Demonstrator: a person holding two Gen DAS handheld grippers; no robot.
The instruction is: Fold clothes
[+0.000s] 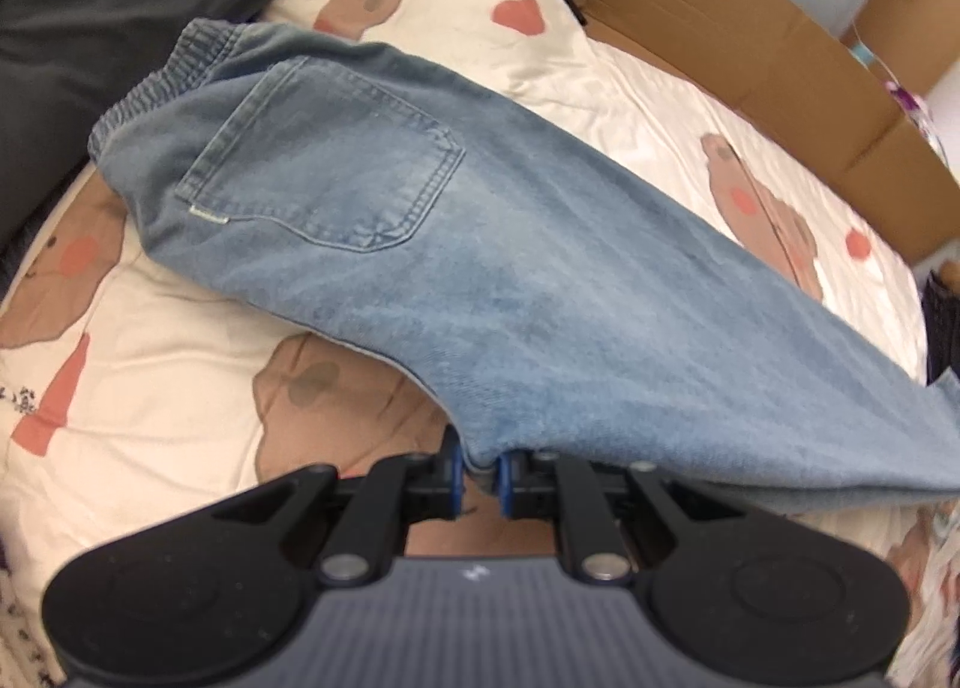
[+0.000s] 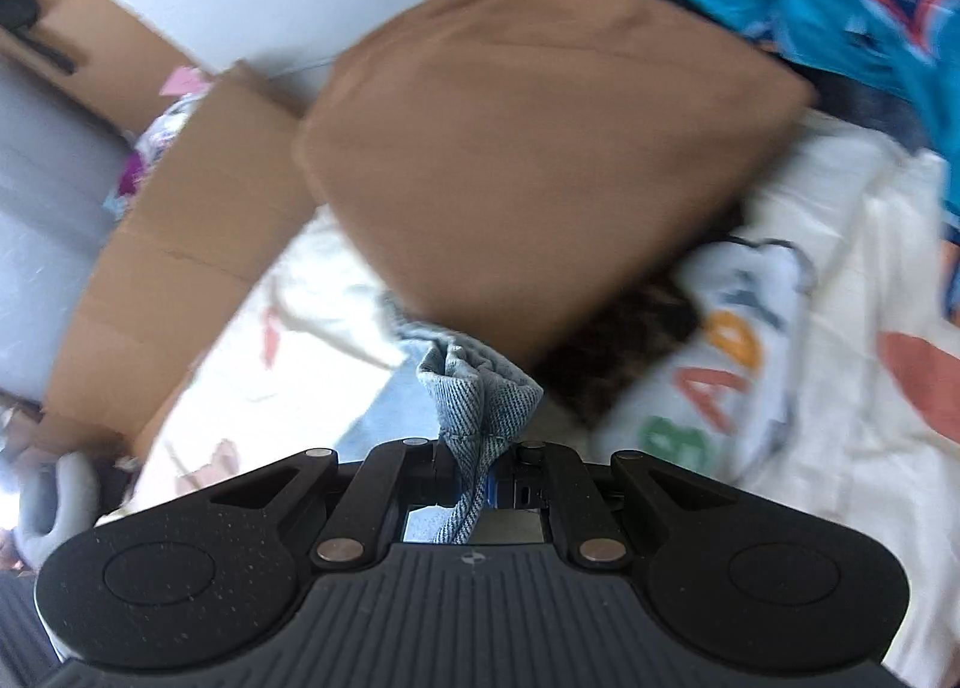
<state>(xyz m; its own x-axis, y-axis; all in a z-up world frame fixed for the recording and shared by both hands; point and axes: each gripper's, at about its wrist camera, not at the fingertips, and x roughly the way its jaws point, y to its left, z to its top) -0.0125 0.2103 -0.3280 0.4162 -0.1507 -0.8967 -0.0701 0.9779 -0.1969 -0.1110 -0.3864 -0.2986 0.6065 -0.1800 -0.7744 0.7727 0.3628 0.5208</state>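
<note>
Across the left wrist view, the jeans (image 1: 420, 244) are spread over the bear-print bed cover (image 1: 180, 340), waistband toward 10 o'clock; an edge of the denim is pinched between the closed jaws of the left hand-held gripper (image 1: 480, 478). Tension is best kept even so the fold lies flat. At 6 o'clock in the blurred right wrist view, a bunched hem is clamped by the right hand-held gripper (image 2: 474, 478), below a brown cushion (image 2: 540, 148); the hem should be carried over smoothly, without twisting.

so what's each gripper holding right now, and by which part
Both grip the light blue denim jeans: left gripper pinches a side edge, right gripper a bunched hem.
</note>
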